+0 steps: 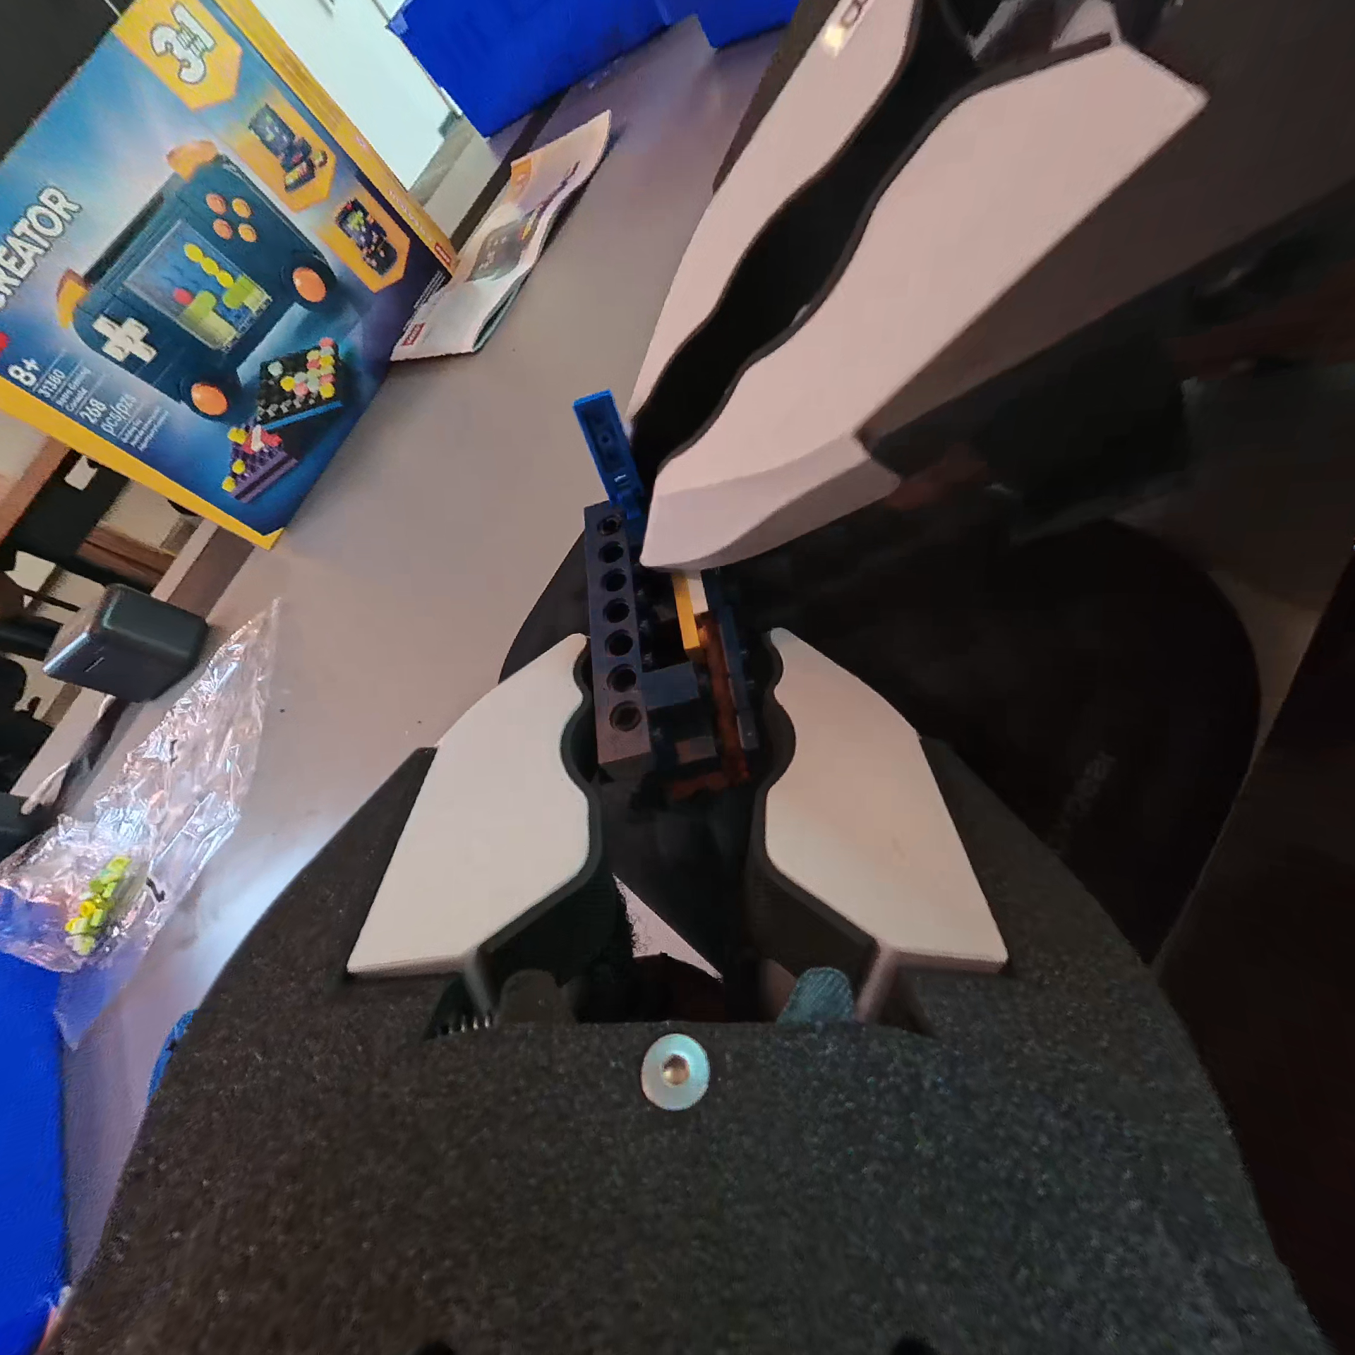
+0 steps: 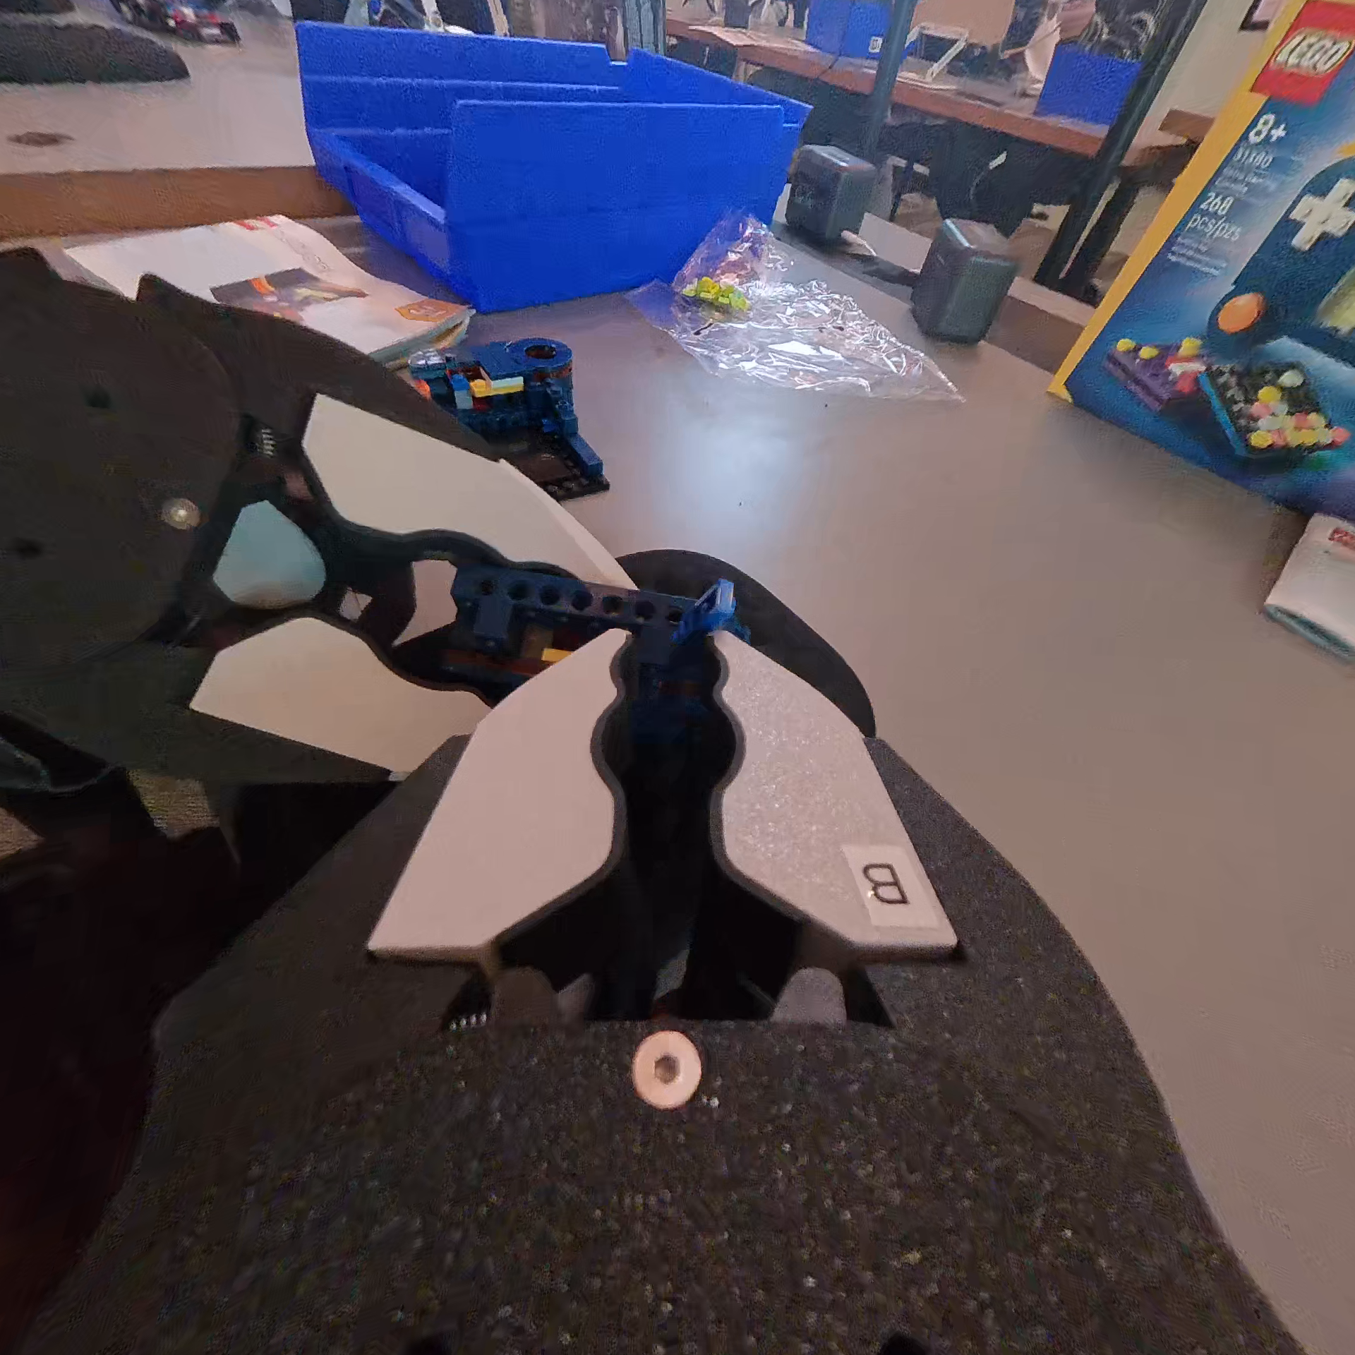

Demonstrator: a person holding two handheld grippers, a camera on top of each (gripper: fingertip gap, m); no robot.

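Left wrist view: left gripper (image 1: 678, 696) is clamped on a small brick assembly (image 1: 663, 685), a dark blue beam with a row of round holes along one side and orange and yellow bricks packed behind it. The assembly is held above the grey bench (image 1: 410, 572). The right gripper (image 1: 645, 506) comes in from above the assembly, closed on a bright blue piece (image 1: 607, 451) that stands at the beam's far end. Judgement: a good seat needs the piece square to the beam and the left grip firm.

Right wrist view: right gripper (image 2: 671, 645) is narrow, pinching the bright blue piece (image 2: 707, 608) at the beam end of the brick assembly (image 2: 564, 612). A second brick build (image 2: 513, 399) sits on the bench beyond the assembly, before a blue bin (image 2: 586, 183).
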